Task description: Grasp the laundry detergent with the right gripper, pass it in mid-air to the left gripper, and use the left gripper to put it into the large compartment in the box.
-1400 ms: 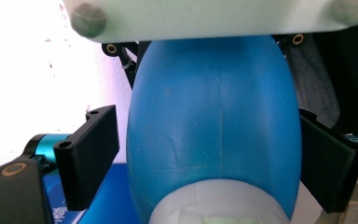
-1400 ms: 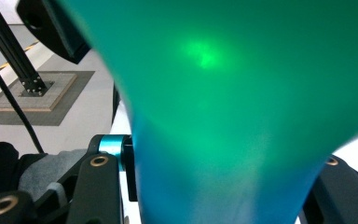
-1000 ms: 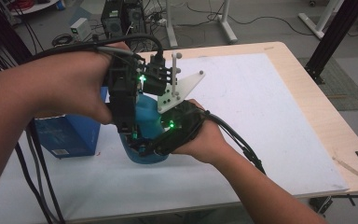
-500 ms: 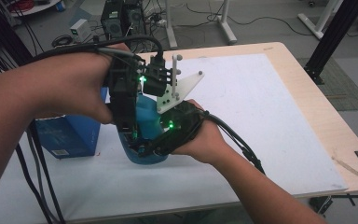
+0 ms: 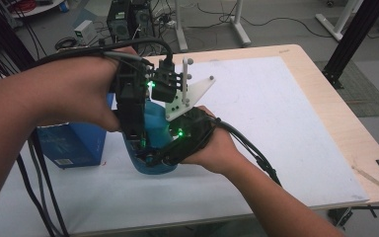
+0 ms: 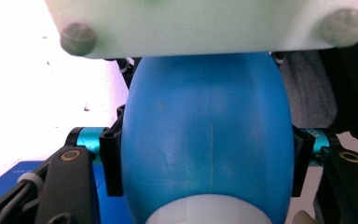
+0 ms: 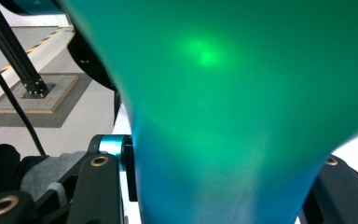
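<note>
Nothing shifts since earlier; left gripper [image 5: 134,143] and right gripper [image 5: 165,155] jaws both clench blue bottle [image 6: 207,140]; keep squeeze even, avoid slipping.

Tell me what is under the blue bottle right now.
The blue bottle stands on the white sheet covering the table. Both tools, left and right, and the hands cover its lower sides, so its contact with the sheet is mostly hidden.
</note>
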`<state>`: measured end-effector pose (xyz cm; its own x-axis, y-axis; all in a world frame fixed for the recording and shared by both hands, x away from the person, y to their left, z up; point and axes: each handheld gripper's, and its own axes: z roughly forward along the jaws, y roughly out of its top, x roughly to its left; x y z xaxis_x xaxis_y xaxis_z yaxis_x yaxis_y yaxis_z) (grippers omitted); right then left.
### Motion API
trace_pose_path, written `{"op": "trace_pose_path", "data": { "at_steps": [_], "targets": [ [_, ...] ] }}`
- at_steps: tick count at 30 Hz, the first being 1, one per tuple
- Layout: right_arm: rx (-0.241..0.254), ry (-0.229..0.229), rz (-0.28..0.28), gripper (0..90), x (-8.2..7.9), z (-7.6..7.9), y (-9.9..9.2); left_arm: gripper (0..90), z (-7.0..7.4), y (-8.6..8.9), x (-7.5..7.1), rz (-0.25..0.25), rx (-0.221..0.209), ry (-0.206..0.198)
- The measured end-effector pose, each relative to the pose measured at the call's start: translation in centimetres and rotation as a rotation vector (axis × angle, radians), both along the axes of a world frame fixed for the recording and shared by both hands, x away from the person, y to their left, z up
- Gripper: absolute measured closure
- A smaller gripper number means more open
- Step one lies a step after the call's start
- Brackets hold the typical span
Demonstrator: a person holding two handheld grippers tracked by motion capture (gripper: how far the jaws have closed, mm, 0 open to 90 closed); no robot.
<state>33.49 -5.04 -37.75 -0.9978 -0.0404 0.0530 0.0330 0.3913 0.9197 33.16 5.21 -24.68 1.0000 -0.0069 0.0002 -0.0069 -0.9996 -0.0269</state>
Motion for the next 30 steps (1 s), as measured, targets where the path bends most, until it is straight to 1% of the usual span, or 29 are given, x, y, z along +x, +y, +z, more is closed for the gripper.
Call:
{"op": "trace_pose_path", "data": {
  "at_steps": [5, 12, 13, 16, 19, 22, 24, 26, 30],
  "targets": [
    [-0.003, -0.003, 0.001, 45.9, 0.0, 0.0, 0.0, 38.5, -0.2, 0.0, 0.1, 0.005, 0.007, 0.002],
    [-0.003, 0.002, 0.003, 45.9, 0.0, -0.1, 0.0, 39.2, -0.2, 0.0, 0.0, 0.017, 0.011, 0.002],
    [0.001, 0.002, 0.007, 45.9, 0.0, -0.1, 0.0, 39.3, -0.1, 0.0, 0.0, 0.024, 0.003, 0.007],
    [0.011, 0.003, 0.01, 45.9, 0.0, 0.0, -0.1, 39.5, 0.1, 0.1, 0.0, 0.023, -0.013, 0.004],
    [0.016, 0.005, 0.01, 45.8, -0.1, 0.2, -0.2, 39.7, 0.3, 0.2, 0.0, 0.025, -0.018, 0.005],
    [0.017, -0.003, 0.01, 45.4, -0.1, 0.3, -0.3, 39.8, 0.4, 0.1, -0.1, 0.022, -0.017, 0.004],
    [0.014, -0.004, 0.01, 45.1, -0.1, 0.3, -0.3, 39.8, 0.4, 0.0, -0.1, 0.023, -0.009, 0.005],
    [0.007, -0.002, 0.015, 43.0, -0.1, 0.4, -0.5, 39.8, 0.5, -0.1, 0.0, 0.025, -0.006, 0.014],
    [0.005, 0.006, 0.012, 32.4, -0.2, 0.6, -1.1, 39.7, 0.8, -0.1, 0.0, 0.027, -0.006, 0.016]
  ]
}}
